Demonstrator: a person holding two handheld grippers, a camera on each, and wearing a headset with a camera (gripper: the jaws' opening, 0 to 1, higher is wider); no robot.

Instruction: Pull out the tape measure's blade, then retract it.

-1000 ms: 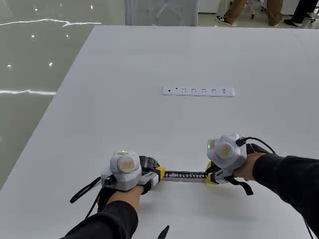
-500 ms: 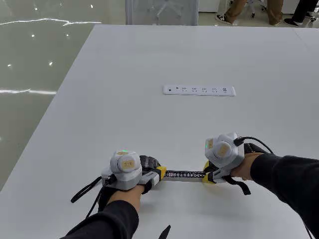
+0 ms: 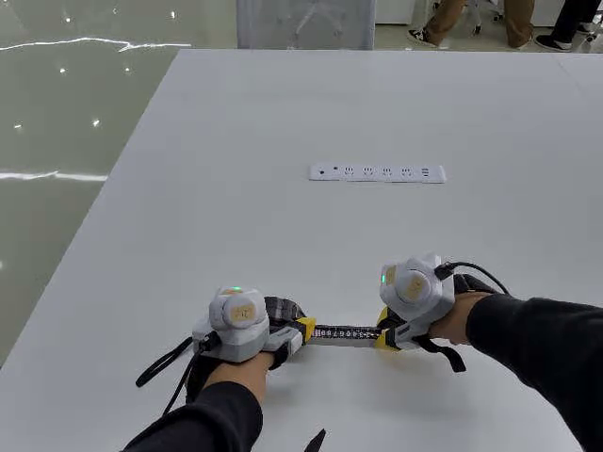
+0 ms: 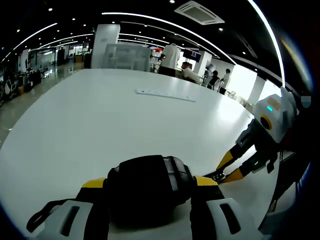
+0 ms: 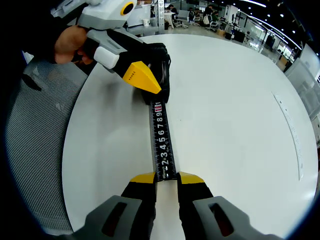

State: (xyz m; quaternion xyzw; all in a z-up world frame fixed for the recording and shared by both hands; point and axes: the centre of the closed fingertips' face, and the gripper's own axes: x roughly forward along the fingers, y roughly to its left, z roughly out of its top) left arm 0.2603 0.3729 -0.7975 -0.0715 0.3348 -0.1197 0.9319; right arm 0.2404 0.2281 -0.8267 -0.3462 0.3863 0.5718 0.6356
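The tape-measure case (image 3: pixel 281 309) is clamped by the left gripper (image 4: pixel 149 184); the blade (image 5: pixel 161 140), pinched by the right gripper (image 5: pixel 166 178) at 3 o'clock, is partly drawn; retraction is judged outstanding.

There are two grippers, the left gripper (image 3: pixel 294 334) and the right gripper (image 3: pixel 384 335). Each has two jaws, which makes four jaws in all. Two hands hold them, a left hand (image 3: pixel 236 372) and a right hand (image 3: pixel 460 318), one to each gripper. There is one tape measure (image 3: pixel 281 311) with one blade (image 3: pixel 349 331), one power strip (image 3: pixel 377 173) and one table (image 3: pixel 283 113). The sockets on the strip are too small to count surely. Past the far edge stand two people (image 3: pixel 471 17), seen by their legs alone.
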